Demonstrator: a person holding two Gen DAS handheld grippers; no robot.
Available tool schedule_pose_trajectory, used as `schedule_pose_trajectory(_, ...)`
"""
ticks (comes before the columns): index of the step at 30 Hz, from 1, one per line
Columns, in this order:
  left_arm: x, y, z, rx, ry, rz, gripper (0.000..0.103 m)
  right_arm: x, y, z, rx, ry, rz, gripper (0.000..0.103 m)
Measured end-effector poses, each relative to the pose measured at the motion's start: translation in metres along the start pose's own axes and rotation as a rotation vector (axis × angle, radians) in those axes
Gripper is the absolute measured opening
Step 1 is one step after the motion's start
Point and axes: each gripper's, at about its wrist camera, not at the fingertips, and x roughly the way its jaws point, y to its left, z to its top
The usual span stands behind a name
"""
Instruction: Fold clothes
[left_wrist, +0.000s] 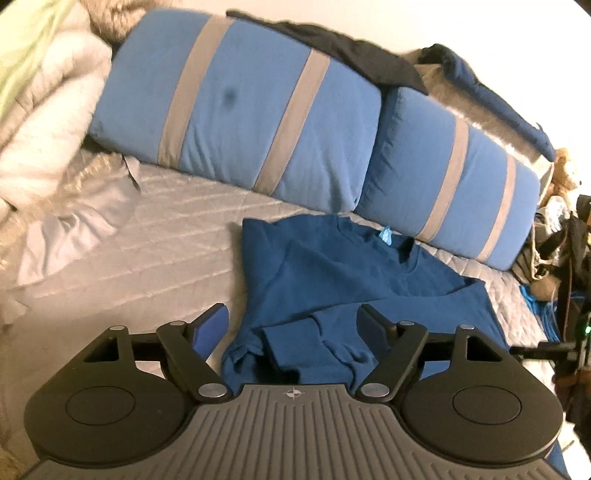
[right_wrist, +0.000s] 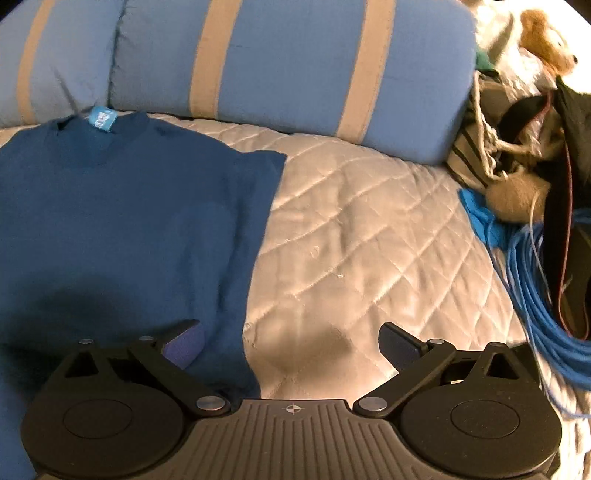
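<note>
Rightward, shirt (right_wrist: 122, 229) edge borders bare quilt (right_wrist: 369, 229).

Blue shirt (right_wrist: 129, 221) runs off the right-wrist view's left edge

Left hand-held gripper (left_wrist: 293, 325) with jaws spread wide, right hand-held gripper (right_wrist: 291, 341) likewise wide apart, both empty
</note>
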Motion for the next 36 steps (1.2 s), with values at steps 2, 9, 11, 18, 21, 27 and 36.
schedule_pose_trajectory(2,-0.017,0.002,-0.001,0.027,-0.029,0.003,0.077,-0.017,-0.006,0.003,0.025,-0.042,0.029,0.101)
schedule_pose_trajectory(9,-0.069,0.019,-0.011,0.090,-0.091,0.003,0.078,-0.102,-0.030,0.013,0.010,-0.236,0.100,0.103)
schedule_pose_trajectory(11,-0.081,0.025,-0.016,0.097,-0.092,0.002,0.078,-0.129,-0.040,0.014,0.007,-0.288,0.120,0.103)
schedule_pose_trajectory(18,-0.115,0.050,-0.037,0.106,-0.027,-0.038,0.078,-0.200,-0.081,0.001,-0.036,-0.387,0.164,0.103)
schedule_pose_trajectory(21,-0.133,0.058,-0.037,0.094,0.003,-0.076,0.078,-0.221,-0.101,-0.005,-0.009,-0.372,0.205,0.103)
schedule_pose_trajectory(27,-0.151,0.061,-0.050,0.152,0.012,-0.105,0.078,-0.258,-0.130,-0.024,0.008,-0.343,0.262,0.103)
schedule_pose_trajectory(36,-0.120,0.080,-0.116,0.002,0.119,-0.152,0.077,-0.244,-0.122,-0.081,0.012,-0.249,0.271,0.103)
